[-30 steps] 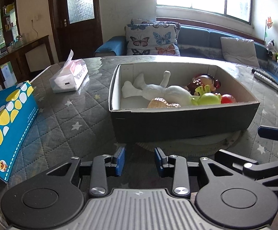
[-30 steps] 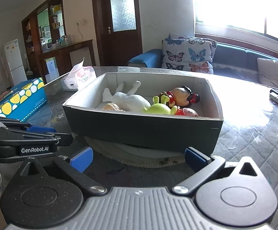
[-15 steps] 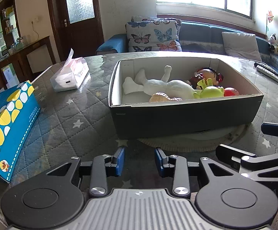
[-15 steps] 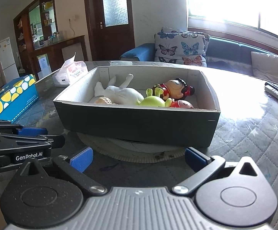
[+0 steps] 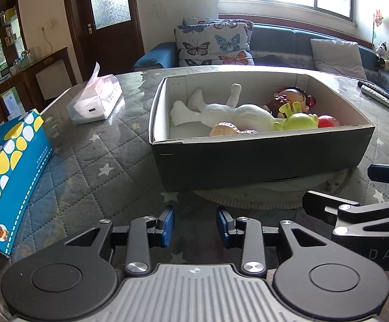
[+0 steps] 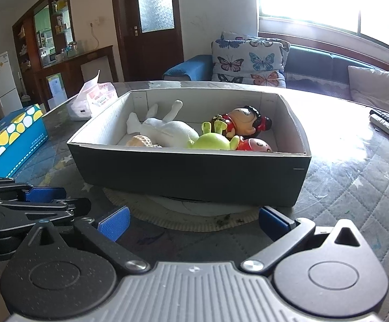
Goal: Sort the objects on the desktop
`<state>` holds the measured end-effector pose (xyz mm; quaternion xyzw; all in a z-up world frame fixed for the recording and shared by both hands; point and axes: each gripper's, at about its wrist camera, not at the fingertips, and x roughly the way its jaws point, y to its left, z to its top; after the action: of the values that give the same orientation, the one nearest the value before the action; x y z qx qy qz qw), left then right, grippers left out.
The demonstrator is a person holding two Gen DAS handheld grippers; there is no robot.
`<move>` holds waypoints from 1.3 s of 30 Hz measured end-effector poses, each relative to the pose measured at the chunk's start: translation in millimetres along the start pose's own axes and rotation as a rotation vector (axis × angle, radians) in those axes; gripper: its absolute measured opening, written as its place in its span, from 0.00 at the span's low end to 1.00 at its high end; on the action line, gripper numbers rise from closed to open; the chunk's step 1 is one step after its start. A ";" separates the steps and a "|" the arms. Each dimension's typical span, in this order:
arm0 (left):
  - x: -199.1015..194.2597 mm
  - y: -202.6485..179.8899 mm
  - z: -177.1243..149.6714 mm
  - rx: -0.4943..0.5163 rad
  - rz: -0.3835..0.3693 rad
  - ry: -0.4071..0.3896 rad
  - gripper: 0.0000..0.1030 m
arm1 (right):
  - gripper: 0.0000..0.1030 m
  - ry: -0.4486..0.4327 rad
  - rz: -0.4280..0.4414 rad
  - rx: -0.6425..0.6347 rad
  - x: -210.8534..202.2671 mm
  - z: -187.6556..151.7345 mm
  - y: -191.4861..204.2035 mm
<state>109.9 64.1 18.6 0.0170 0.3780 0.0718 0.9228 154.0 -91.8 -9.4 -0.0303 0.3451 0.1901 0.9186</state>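
Left gripper pose: I have my left gripper (image 5: 195, 226) angled down over the quilted table (image 5: 87, 161), just short of the box's near wall.
Left gripper jaws: partly open, a narrow gap between the blue pads, nothing in it.
Right gripper pose: my right gripper (image 6: 193, 220) sits beside the left, angled down at the same wall.
Right gripper jaws: spread wide, empty, touching nothing.
Box: the dark cardboard box (image 6: 189, 171) rests on a round mat (image 6: 183, 216).
Toys: a white plush doll (image 6: 167, 130), green toy (image 6: 213, 142), red toy (image 6: 253, 145) and black-haired figurine (image 6: 245, 120) lie inside the box.
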 end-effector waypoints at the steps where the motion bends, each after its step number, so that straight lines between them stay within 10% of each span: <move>1: 0.7 0.2 -0.3 0.000 0.001 0.000 0.36 | 1.00 0.004 -0.001 0.000 0.6 0.4 -0.2; 39: 28.6 4.7 8.9 -0.008 0.004 0.047 0.36 | 1.00 0.112 -0.016 0.030 35.8 10.0 -5.5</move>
<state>135.6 73.1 5.4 0.0126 0.3991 0.0756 0.9137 187.0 -83.2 -25.3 -0.0301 0.3986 0.1757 0.8996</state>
